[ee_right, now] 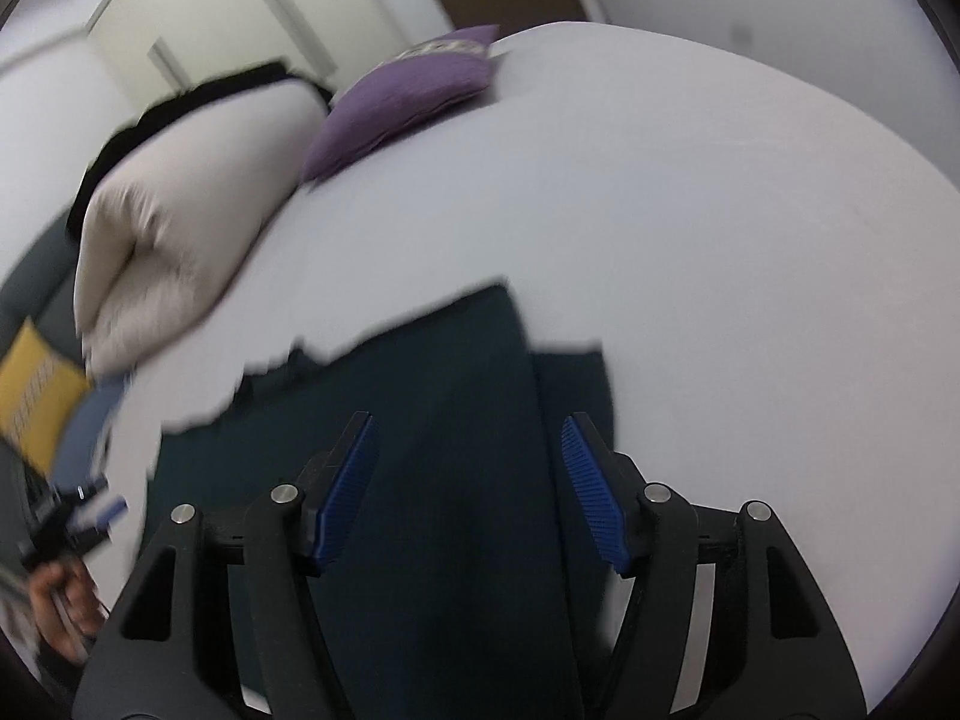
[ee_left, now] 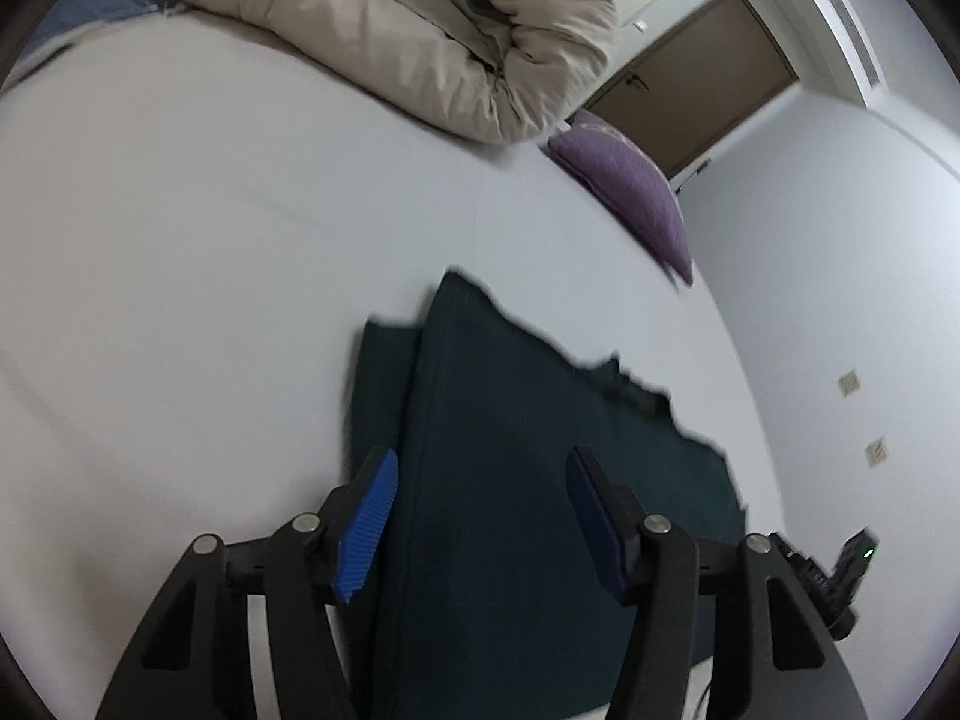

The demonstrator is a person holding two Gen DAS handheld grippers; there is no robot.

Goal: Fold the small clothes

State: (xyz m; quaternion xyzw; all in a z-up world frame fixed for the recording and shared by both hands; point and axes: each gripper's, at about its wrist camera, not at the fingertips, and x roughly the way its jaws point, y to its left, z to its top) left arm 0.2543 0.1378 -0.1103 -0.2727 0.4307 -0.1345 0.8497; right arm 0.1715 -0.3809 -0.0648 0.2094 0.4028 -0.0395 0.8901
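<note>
Here the dark teal garment (ee_left: 510,450) lay flat on the white bed sheet (ee_left: 180,270), partly folded, with a narrower layer showing along one side edge. It served as the landmark. No brand, label or writing could be read on it, and both views were blurred.

The left gripper (ee_left: 480,516) hung above the near part of the garment, its blue ribbed pads (ee_left: 366,534) standing apart with nothing clamped between them. The right gripper (ee_right: 468,492) was likewise over the garment's near part, jaws apart, the cloth seen through the gap but not pinched.

Beyond the garment's far edge sat a rolled beige duvet (ee_left: 390,18), and off to one side of that a purple cushion (ee_left: 630,192). In the right wrist view, to the left of the garment, a hand (ee_right: 60,606) gripped the other tool, with a yellow patterned cushion (ee_right: 30,390) past it. A brown door (ee_left: 702,78) stood behind the cushion.
</note>
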